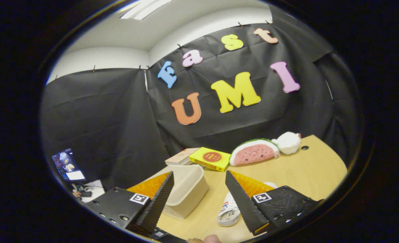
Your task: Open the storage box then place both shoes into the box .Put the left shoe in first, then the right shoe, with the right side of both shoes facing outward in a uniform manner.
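While the tool (199, 194) hangs open and holds nothing, the cream storage box (185, 192) sits on the worktop (307, 168) by one finger; a white shoe (229, 211) lies near the other, likely waiting its turn.

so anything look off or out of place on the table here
Nothing spilled or damaged. The one loose thing is a white shoe on the bare table beside the cream box, partly behind one finger of the open tongs. The books and plush toys at the back lie tidy.
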Demonstrator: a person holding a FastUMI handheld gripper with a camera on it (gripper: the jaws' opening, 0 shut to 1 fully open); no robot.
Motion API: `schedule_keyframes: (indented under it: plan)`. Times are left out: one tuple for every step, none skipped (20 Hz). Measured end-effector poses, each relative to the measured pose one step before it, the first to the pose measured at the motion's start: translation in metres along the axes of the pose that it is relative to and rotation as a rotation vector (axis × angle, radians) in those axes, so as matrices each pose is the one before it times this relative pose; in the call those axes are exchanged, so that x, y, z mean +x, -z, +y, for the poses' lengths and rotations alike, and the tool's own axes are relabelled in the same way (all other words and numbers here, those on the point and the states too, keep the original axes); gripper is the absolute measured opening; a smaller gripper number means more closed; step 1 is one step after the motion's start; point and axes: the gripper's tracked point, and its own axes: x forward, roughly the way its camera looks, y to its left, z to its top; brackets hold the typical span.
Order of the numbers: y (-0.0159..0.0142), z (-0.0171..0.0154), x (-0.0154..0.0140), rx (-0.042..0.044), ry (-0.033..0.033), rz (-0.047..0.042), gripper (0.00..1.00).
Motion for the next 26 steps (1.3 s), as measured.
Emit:
schedule_keyframes:
  plan:
    - [0.00562, 0.00603, 0.00990, 0.01647, -0.02416, 0.02911, 0.95]
    - [0.00689, 0.00429, 0.01069, 0.01108, -0.01652, 0.02812, 0.95]
    - [0.00625, 0.00365, 0.01076, 0.01035, -0.01629, 0.03007, 0.95]
    - [0.00669, 0.00290, 0.01308, 0.01368, -0.01470, 0.02988, 0.95]
    - [0.00573, 0.00267, 0.01367, 0.01771, -0.01274, 0.02819, 0.95]
    - [0.00511, 0.00109, 0.01302, 0.02114, -0.01236, 0.02696, 0.95]
    - [0.00470, 0.00124, 0.01369, 0.02534, -0.01508, 0.02879, 0.95]
    - [0.00532, 0.00316, 0.01377, 0.03531, -0.01978, 0.03208, 0.95]
    - [0.00508, 0.00300, 0.01317, 0.04036, -0.02438, 0.03472, 0.95]
    - [0.00659, 0.00178, 0.01056, 0.04298, -0.02176, 0.03434, 0.95]
    - [0.00431, 0.00067, 0.01084, 0.03725, -0.01971, 0.02930, 0.95]
    - [0.00461, -0.00264, 0.01094, 0.02672, -0.00834, 0.02296, 0.95]
    - [0.00308, -0.00399, 0.01005, 0.02081, -0.00085, 0.01521, 0.95]
    - [0.00232, -0.00354, 0.00533, 0.01970, -0.00077, 0.01280, 0.95]
    - [0.00138, -0.00476, 0.00447, 0.02116, 0.00304, 0.00788, 0.95]
    - [0.00027, -0.00427, 0.00358, 0.01653, 0.00641, -0.00017, 0.95]
    - [-0.00071, -0.00450, 0.00295, 0.00721, 0.00868, -0.00062, 0.95]
    - [-0.00009, -0.00529, 0.00035, 0.00631, 0.00628, 0.00040, 0.95]
    - [0.00035, -0.00423, 0.00289, 0.01496, 0.00090, 0.00564, 0.95]
    - [0.00065, -0.00269, 0.00477, 0.02799, -0.00968, 0.01166, 0.95]
    - [0.00011, -0.00262, 0.00543, 0.03831, -0.01519, 0.01397, 0.95]
    - [0.00191, -0.00321, 0.00494, 0.04233, -0.01277, 0.01482, 0.95]
    - [0.00060, -0.00161, 0.00221, 0.04209, -0.01821, 0.01117, 0.95]
    - [0.00165, 0.00121, 0.00009, 0.03967, -0.02148, 0.01269, 0.95]
    - [-0.00006, 0.00203, -0.00036, 0.03219, -0.02415, 0.00605, 0.95]
    - [-0.00050, 0.00243, -0.00251, 0.01934, -0.01760, 0.00789, 0.94]
